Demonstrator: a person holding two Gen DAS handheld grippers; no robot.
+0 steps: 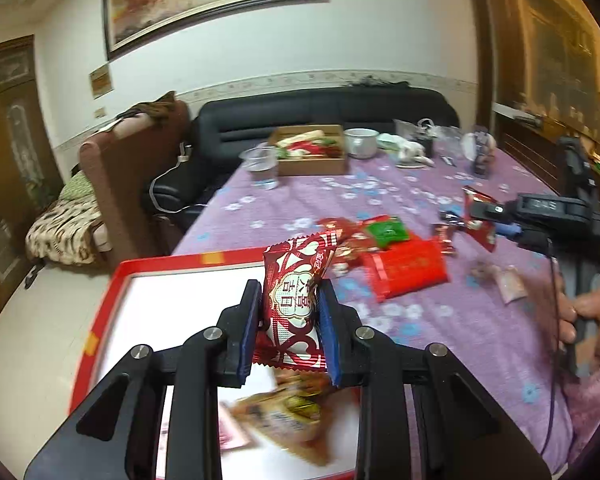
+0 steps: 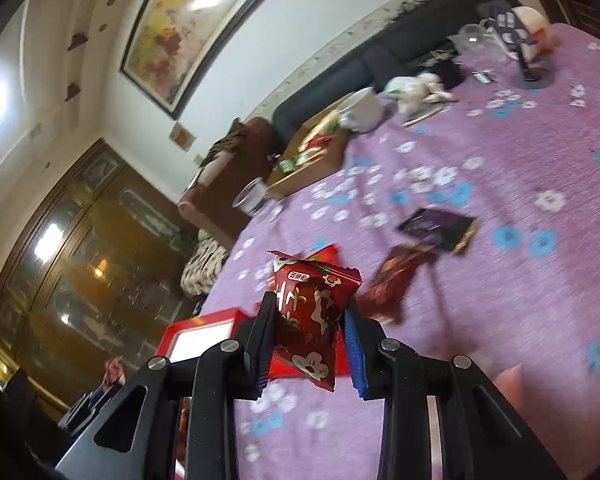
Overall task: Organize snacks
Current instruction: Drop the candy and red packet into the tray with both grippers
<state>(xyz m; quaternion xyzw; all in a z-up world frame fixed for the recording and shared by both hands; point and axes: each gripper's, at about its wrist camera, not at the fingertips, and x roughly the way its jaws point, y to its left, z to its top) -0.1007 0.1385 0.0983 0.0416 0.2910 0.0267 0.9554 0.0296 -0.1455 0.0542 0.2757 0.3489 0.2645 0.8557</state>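
Red foil, left wrist view: we see a red-and-white heart-patterned packet (image 1: 294, 300) pinched upright between the blue pads of our left gripper (image 1: 293, 328), whose fingers are drawn in tight against its sides.
Below it: we see the red-rimmed tray (image 1: 108, 296) with its white floor, and a blurred tan packet (image 1: 288, 420) lying in it under the gripper.
Table: we see a purple flowered cloth (image 1: 480, 320) carrying a flat red pouch (image 1: 406, 270), with a green packet (image 1: 386, 232) just beyond it.
Our other tool: the right gripper (image 1: 482, 216) shows at the right edge, clamped on a dark red packet (image 1: 478, 220).
Far end: we see a cardboard box (image 1: 312, 160) of snacks near a clear plastic cup (image 1: 260, 164).

Dark red foil, right wrist view: we see the dark red packet (image 2: 314, 316), with its white flower print, squeezed between the narrowly closed fingers of the right gripper (image 2: 310, 344).
Left of it: we see a corner of the red-rimmed tray (image 2: 204, 322) on the cloth.
Beyond it: we see a brown packet (image 2: 398, 276) and a black packet (image 2: 440, 226) lying near each other on the cloth (image 2: 520, 300).
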